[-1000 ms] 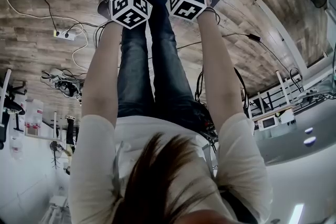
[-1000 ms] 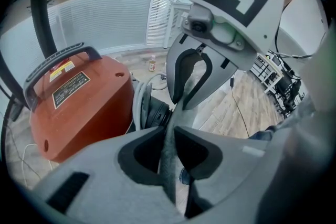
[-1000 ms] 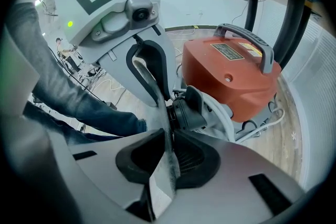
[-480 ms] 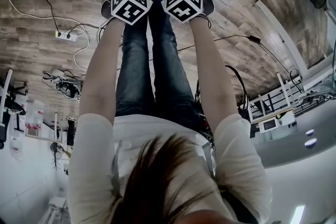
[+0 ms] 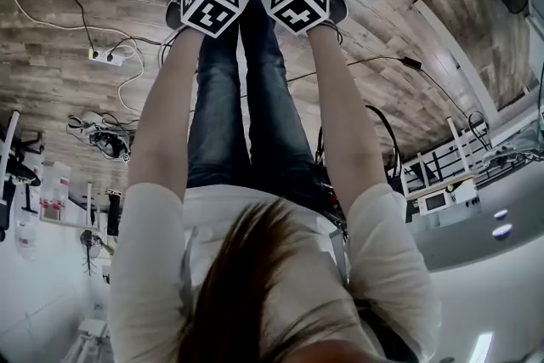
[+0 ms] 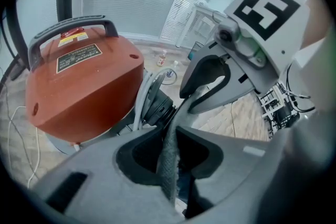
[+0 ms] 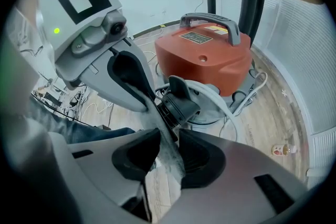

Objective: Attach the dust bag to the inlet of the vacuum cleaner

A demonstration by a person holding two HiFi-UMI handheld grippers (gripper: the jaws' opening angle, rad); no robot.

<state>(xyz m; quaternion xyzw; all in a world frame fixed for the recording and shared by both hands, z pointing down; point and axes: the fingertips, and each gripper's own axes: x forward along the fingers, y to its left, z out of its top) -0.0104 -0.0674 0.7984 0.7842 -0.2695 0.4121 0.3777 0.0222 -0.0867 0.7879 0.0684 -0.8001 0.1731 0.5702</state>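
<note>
The grey woven dust bag (image 6: pixel 168 159) is seen only as a narrow strip of cloth stretched from one gripper to the other; nothing of its inside can be made out. The strip is clamped in the left gripper (image 6: pixel 169 131), whose pads are pressed on it from both sides. The jaws of the right gripper (image 7: pixel 167 136) are opening, yet the gap between them is filled by the cloth and both pads are touched by it. The bag is held just before the black round inlet (image 7: pixel 177 102) of the vacuum cleaner; whether it touches the inlet cannot be told.

The red-orange vacuum cleaner with a grey carrying handle (image 7: pixel 210 57) is stood on the wooden plank floor (image 5: pixel 76 98). Two printed labels are borne on its top under the handle, and pale cables (image 7: pixel 223 98) are looped round its grey base. What its drum holds is not shown.

In the head view only a sliver of the red-orange body is caught at the upper edge, beyond the black-and-white marker cubes (image 5: pixel 212 6), two bare forearms and blue jeans (image 5: pixel 246 115). Inlet and bag are hidden there. A white power strip (image 5: pixel 106 57) appears in that view alone, while the cloth strip is shown only in the two gripper views, each of which also takes in the other gripper.
</note>
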